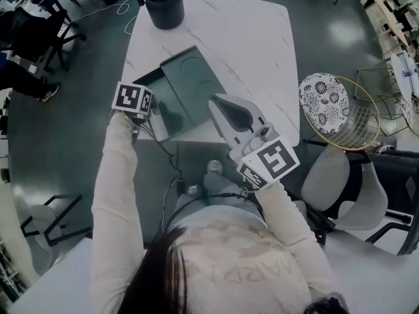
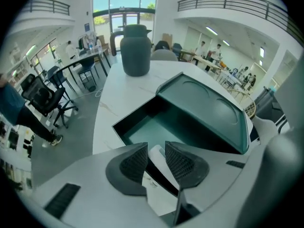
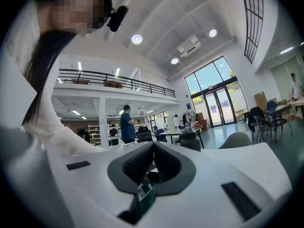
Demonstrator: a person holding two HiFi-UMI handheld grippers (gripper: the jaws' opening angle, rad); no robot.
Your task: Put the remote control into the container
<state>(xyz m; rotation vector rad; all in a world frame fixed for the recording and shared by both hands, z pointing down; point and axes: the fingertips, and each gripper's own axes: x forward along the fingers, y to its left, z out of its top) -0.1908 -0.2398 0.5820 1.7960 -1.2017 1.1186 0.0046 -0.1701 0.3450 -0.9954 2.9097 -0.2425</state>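
Note:
The dark green container (image 1: 157, 113) stands open on the white table (image 1: 249, 44), its lid (image 1: 193, 84) leaning back to the right. My left gripper (image 1: 149, 110) hovers at the container's front left corner. In the left gripper view its pads are shut on the white remote control (image 2: 156, 154), just before the container's near wall (image 2: 137, 118); the lid (image 2: 209, 110) rises to the right. My right gripper (image 1: 216, 102) is raised over the table's near right part, beside the lid. Its jaws (image 3: 153, 147) are shut with nothing between them.
A black jug (image 1: 163, 4) stands at the table's far end, behind the container. A wire basket with a patterned disc (image 1: 347, 113) and a grey chair (image 1: 347, 182) are on the right. Black office chairs (image 2: 45, 101) stand left of the table.

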